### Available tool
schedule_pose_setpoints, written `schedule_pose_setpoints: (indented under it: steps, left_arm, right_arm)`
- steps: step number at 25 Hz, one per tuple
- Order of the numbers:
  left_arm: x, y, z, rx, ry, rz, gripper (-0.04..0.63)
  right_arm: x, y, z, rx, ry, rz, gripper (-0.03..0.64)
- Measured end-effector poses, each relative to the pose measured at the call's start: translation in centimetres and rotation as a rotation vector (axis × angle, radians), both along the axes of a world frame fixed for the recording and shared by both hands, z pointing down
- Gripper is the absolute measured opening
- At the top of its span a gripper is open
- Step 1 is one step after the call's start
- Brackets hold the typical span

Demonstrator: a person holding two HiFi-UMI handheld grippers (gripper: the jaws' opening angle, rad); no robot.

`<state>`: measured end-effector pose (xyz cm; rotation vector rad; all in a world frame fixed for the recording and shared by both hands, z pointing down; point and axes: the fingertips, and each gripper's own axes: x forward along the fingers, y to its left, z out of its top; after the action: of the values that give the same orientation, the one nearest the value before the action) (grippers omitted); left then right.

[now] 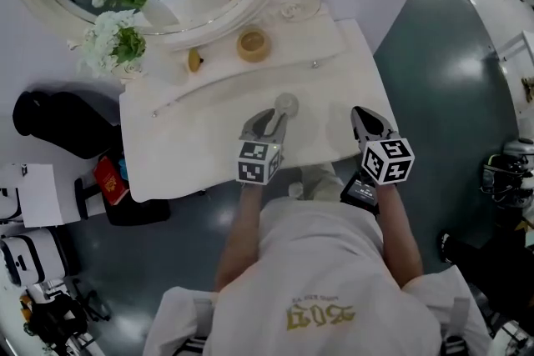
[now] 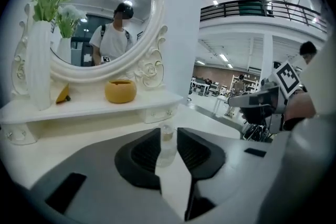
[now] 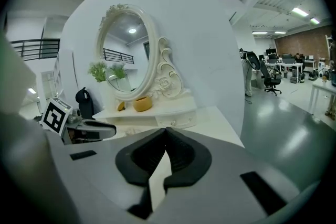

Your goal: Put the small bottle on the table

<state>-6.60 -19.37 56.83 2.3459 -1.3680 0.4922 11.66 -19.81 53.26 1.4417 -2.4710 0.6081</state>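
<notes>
The small clear bottle (image 2: 167,148) stands upright between the dark pads of my left gripper (image 2: 168,132), which press on both its sides. In the head view its round top (image 1: 286,105) shows at the tip of the left gripper (image 1: 273,121), above the middle of the white dressing table (image 1: 192,154). Whether its base touches the tabletop is hidden. My right gripper (image 1: 367,119) hovers over the table's right front corner. Its jaws meet at the tips with nothing between them (image 3: 167,132).
An oval white-framed mirror (image 1: 250,8) stands at the back of the table. On the raised shelf below it sit a yellow bowl (image 1: 253,44), a small yellow object (image 1: 194,59) and a white vase of flowers (image 1: 117,46). A black bag (image 1: 58,125) lies left of the table.
</notes>
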Motion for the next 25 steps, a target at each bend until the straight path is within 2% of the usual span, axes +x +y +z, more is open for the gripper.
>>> schedule_pose_setpoints:
  steps: [2, 3, 13, 25]
  left_arm:
    - [-0.1, 0.4, -0.6, 0.014, 0.017, 0.001, 0.031]
    - [-0.3, 0.5, -0.9, 0.021, 0.023, -0.001, 0.015]
    - [-1.7, 1.3, -1.5, 0.048, -0.024, -0.023, 0.015]
    - [-2.5, 1.6, -1.7, 0.046, -0.018, -0.027, 0.015]
  right_arm:
    - [-0.5, 0.6, -0.1, 0.003, -0.002, -0.011, 0.013]
    - [-0.8, 0.8, -0.2, 0.006, -0.003, -0.015, 0.013]
    - [-2.5, 1.9, -0.8, 0.023, -0.005, -0.042, 0.013]
    - [-3.8, 2.2, -1.1, 0.023, 0.013, -0.065, 0.012]
